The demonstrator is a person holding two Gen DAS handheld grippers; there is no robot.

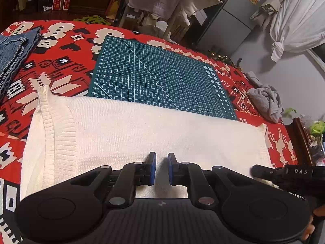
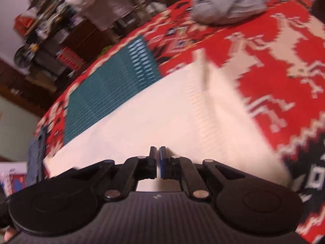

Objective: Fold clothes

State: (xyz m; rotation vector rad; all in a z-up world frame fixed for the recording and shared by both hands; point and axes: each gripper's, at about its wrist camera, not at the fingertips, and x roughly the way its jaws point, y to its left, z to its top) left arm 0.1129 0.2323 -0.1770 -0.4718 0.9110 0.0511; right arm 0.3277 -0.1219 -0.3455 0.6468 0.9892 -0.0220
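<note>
A white knit sweater point(image 1: 142, 130) lies flat as a wide folded band on the red patterned blanket point(image 1: 61, 46), its far edge overlapping the green cutting mat point(image 1: 154, 75). A ribbed band point(image 1: 52, 134) runs down its left end. My left gripper point(image 1: 161, 167) hovers over the sweater's near middle, open, with nothing between the blue pads. The right gripper's black body point(image 1: 284, 174) enters at the sweater's right end. In the blurred right wrist view, my right gripper point(image 2: 158, 163) is shut just above the sweater point(image 2: 162, 120); no cloth shows between its pads.
Folded denim point(image 1: 14, 55) lies at the blanket's far left. A crumpled grey garment point(image 1: 266, 99) sits at the right, also seen as the grey heap point(image 2: 229, 2). Furniture, boxes and a draped chair point(image 1: 162, 2) stand beyond the bed.
</note>
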